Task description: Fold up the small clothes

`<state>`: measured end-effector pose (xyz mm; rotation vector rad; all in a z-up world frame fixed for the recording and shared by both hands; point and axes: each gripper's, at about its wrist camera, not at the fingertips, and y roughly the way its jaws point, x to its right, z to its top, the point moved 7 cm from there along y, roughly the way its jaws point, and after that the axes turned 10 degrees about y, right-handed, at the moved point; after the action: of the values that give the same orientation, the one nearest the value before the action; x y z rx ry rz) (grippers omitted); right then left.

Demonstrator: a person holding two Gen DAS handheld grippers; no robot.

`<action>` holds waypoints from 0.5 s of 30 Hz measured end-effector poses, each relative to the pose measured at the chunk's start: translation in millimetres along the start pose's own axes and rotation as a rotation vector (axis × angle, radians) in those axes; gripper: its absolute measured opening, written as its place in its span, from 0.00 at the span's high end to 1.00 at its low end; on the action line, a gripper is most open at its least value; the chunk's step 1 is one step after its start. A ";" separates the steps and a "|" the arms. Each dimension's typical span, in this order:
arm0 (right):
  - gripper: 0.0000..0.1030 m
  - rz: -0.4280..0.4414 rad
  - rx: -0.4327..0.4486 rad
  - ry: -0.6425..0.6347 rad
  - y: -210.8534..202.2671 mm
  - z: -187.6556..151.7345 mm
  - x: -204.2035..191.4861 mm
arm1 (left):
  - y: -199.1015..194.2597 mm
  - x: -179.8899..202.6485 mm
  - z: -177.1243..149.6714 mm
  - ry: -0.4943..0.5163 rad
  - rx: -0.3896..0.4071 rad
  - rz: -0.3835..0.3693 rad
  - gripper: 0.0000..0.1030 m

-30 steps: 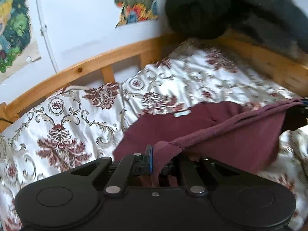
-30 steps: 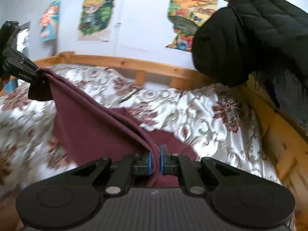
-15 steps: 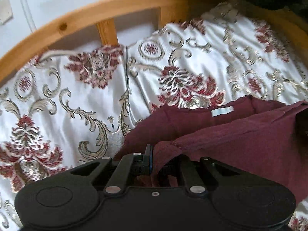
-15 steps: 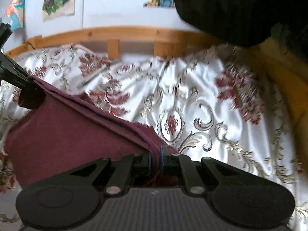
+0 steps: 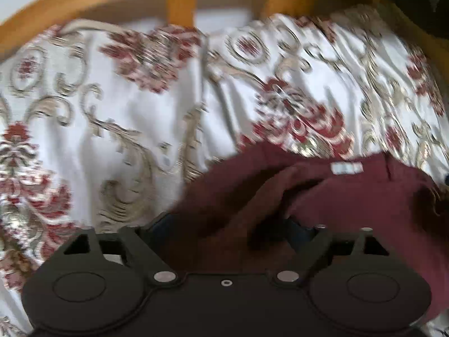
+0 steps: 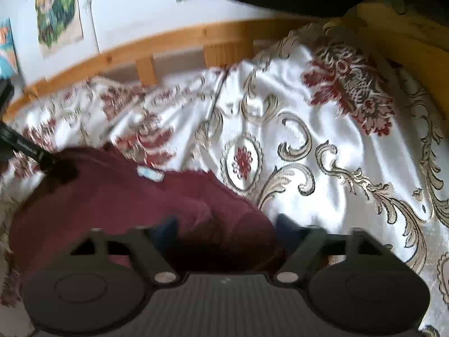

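The dark maroon knit garment (image 5: 350, 196) lay doubled over on the white floral-patterned bedspread (image 5: 126, 118), well short of the curved wooden bed rail (image 6: 174, 45), its white label (image 5: 345, 167) on the rail side. The left gripper (image 5: 230, 227) and right gripper (image 6: 224, 224) were both opening, cloth loose between the spread jaws, probably releasing the edge just laid there to complete a fold.
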<state>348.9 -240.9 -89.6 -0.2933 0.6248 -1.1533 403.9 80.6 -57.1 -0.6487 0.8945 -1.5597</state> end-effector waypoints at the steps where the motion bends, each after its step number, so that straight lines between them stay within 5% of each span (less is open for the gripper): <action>1: 0.08 0.008 0.012 0.011 -4.4 1.3 0.2 | -3.8 -4.0 -0.7 -0.011 0.011 0.005 0.13; 7: 0.01 0.015 0.072 0.029 -36.2 -6.0 -7.5 | -29.5 -25.4 -22.7 -0.153 0.087 0.012 0.05; 15: 0.00 0.020 0.056 0.168 -90.5 -73.3 -18.6 | -48.8 2.7 -79.2 -0.092 0.097 -0.032 0.07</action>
<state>231.6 -252.3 -95.0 -0.1427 0.7401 -1.1821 312.0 95.0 -60.7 -0.6616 0.7386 -1.5787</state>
